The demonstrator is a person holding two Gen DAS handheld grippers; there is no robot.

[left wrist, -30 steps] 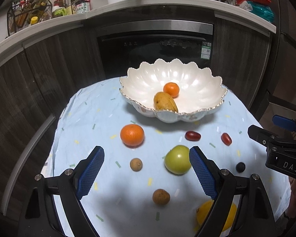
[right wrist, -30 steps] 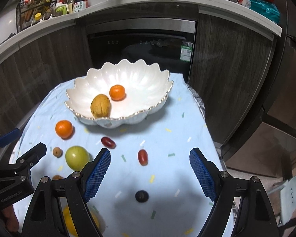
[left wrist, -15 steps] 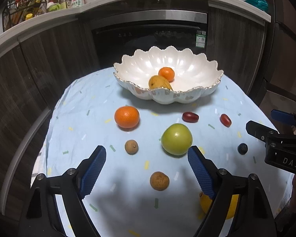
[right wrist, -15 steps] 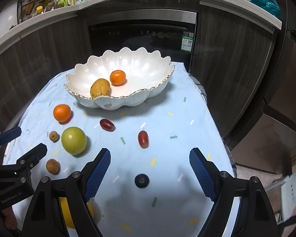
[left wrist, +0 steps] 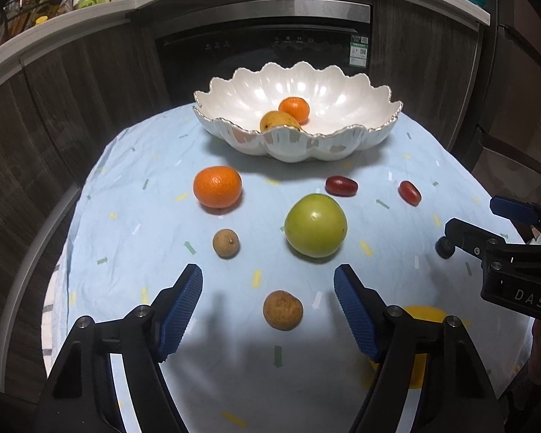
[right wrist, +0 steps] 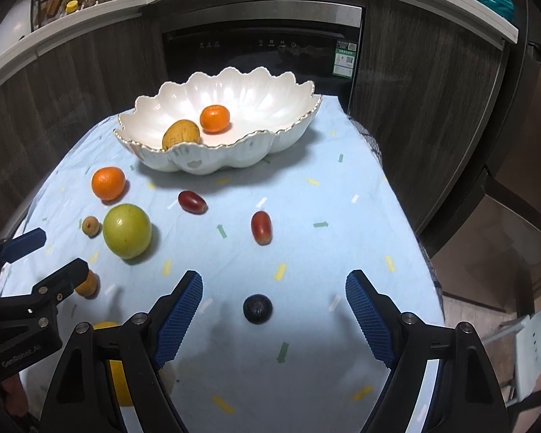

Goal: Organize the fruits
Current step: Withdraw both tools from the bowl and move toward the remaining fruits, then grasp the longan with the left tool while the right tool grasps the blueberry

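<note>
I have both grippers angled down over the worktop [left wrist: 133, 216], which is covered by a pale blue cloth.

My left gripper [left wrist: 268, 305] has its jaws spread, though they have just been closing in a little. A small brown fruit [left wrist: 282, 309] lies on the cloth between them, touching neither pad. Ahead of the left jaw sits a smaller brown fruit [left wrist: 226, 243], and beyond that an orange [left wrist: 217, 186]. Ahead of the right jaw is a green apple [left wrist: 315, 224], with a red date [left wrist: 341, 186] past it and a second date [left wrist: 409, 192] further right. A yellow fruit [left wrist: 420, 314] is mostly hidden behind the right jaw. Beyond all of it stands the scalloped white bowl [left wrist: 342, 140], holding a small orange [left wrist: 294, 109] and a yellow-brown fruit [left wrist: 278, 121] side by side.

My right gripper [right wrist: 274, 305] has its jaws spread wide and grips nothing. A dark berry [right wrist: 257, 309] rests on the cloth between them, clear of both pads. The second date lies ahead of the gap, the first date ahead and to the left, and the apple off beyond the left jaw. The bowl is well ahead, left of centre.
</note>
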